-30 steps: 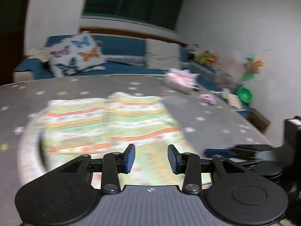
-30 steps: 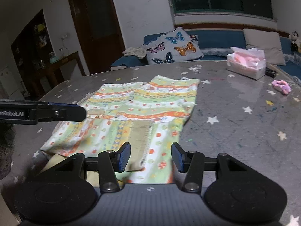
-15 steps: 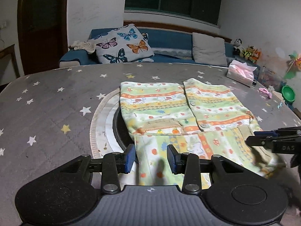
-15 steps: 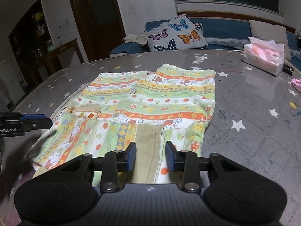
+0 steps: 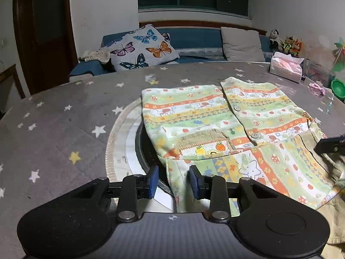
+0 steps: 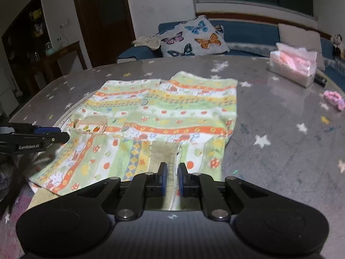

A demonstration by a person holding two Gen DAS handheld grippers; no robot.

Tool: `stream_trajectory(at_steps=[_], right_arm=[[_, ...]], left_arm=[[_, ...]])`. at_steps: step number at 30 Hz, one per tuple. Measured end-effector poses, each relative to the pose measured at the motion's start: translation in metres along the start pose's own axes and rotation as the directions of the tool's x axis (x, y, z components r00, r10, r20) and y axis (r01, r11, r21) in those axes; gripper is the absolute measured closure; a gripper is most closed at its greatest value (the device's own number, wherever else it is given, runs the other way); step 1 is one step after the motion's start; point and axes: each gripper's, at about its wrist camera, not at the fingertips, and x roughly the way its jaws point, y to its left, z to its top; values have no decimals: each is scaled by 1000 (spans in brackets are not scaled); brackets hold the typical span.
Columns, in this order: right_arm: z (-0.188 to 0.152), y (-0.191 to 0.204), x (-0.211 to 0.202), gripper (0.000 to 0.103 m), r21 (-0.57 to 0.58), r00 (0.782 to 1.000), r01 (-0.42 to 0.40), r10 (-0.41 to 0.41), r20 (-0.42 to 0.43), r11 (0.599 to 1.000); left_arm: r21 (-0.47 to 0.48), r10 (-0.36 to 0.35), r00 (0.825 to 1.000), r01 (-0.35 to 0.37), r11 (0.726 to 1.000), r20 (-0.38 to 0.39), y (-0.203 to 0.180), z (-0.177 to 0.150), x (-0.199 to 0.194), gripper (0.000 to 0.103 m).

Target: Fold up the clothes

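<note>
Striped cotton shirt (image 6: 163, 116) lay lengthwise ahead of both tools; right tool (image 6: 171, 178) pinched the shirt's near hem, left tool (image 5: 173, 180) spread over its near-left corner.

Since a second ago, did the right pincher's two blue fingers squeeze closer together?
Yes. The right gripper has narrowed its fingers onto the near edge of the striped green-and-orange cloth garment, which lies on the grey star-patterned table.

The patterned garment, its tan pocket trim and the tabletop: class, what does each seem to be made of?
The patterned garment: probably soft woven cotton, matte, since it creases and drapes limply. The tan pocket trim: a ribbed knit or corduroy, judging by fine parallel ridges. The tabletop: glossy, likely glass or clear film over star-printed cloth, as it reflects light.
</note>
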Motion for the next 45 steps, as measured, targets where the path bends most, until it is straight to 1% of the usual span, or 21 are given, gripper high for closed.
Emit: stream_trajectory(at_steps=[3, 6, 8, 10, 12, 15, 18, 22, 23, 26, 28, 29, 30, 32, 33, 34, 36, 37, 39, 43, 45], right_arm=[[2, 4, -10, 90, -37, 1000, -24, 25, 7, 999], [-6, 12, -14, 90, -101, 997, -72, 70, -25, 992], [-14, 18, -14, 90, -144, 995, -91, 83, -59, 985], [-22, 20, -18, 88, -175, 994, -97, 86, -69, 980], [-26, 22, -23, 87, -190, 993, -107, 94, -75, 976], [-33, 26, -30, 86, -217, 991, -117, 102, -81, 969], [-36, 29, -36, 85, -242, 991, -120, 103, -81, 963], [-37, 27, -45, 81, -237, 992, -120, 106, -69, 964], [-37, 27, -48, 79, -241, 993, -115, 102, -67, 964], [-39, 27, -56, 77, -255, 994, -102, 90, -60, 961], [-42, 27, -60, 71, -279, 994, -100, 86, -64, 955], [-44, 27, -62, 66, -291, 994, -100, 84, -65, 952], [-45, 27, -64, 63, -303, 994, -99, 83, -67, 948], [-48, 28, -68, 63, -327, 994, -98, 80, -70, 940], [-50, 28, -70, 59, -339, 994, -98, 78, -72, 936], [-51, 29, -71, 56, -354, 994, -102, 81, -73, 930], [-54, 32, -71, 55, -383, 993, -109, 87, -75, 917], [-55, 35, -71, 54, -405, 993, -115, 93, -73, 907], [-55, 40, -69, 44, -436, 992, -122, 106, -62, 892], [-51, 49, -59, 44, -473, 990, -137, 133, -42, 871], [-46, 51, -51, 44, -469, 989, -145, 146, -35, 871]], left_arm=[[50, -13, 1000, 12, 999, 24, -4, 1, -14, 69], [130, -38, 998, 32, 991, 46, -10, -6, -34, 69], [196, -47, 998, 36, 980, 52, -16, -15, -46, 68], [268, -49, 997, 33, 963, 54, -23, -26, -57, 64], [348, -43, 997, 19, 937, 62, -30, -39, -69, 61], [465, -45, 996, 2, 886, 82, -40, -57, -85, 55], [546, -77, 993, 14, 837, 93, -53, -72, -92, 50], [615, -119, 986, 23, 788, 116, -75, -82, -91, 49], [629, -136, 983, 27, 777, 126, -80, -84, -91, 49], [663, -190, 972, 51, 747, 139, -95, -87, -89, 49], [682, -220, 965, 66, 728, 141, -102, -89, -86, 50], [689, -234, 962, 72, 722, 144, -104, -89, -85, 50], [691, -246, 958, 79, 719, 147, -105, -88, -85, 50], [670, -266, 952, 100, 735, 150, -104, -82, -83, 61], [653, -274, 950, 112, 749, 151, -103, -78, -81, 73], [627, -279, 948, 126, 769, 151, -101, -71, -80, 80], [573, -289, 945, 154, 805, 152, -96, -58, -77, 88], [546, -292, 944, 166, 821, 153, -94, -52, -76, 91], [494, -300, 941, 189, 849, 155, -89, -37, -72, 93], [445, -311, 938, 215, 869, 155, -84, -17, -63, 93], [427, -318, 938, 233, 874, 137, -81, -8, -56, 93]])
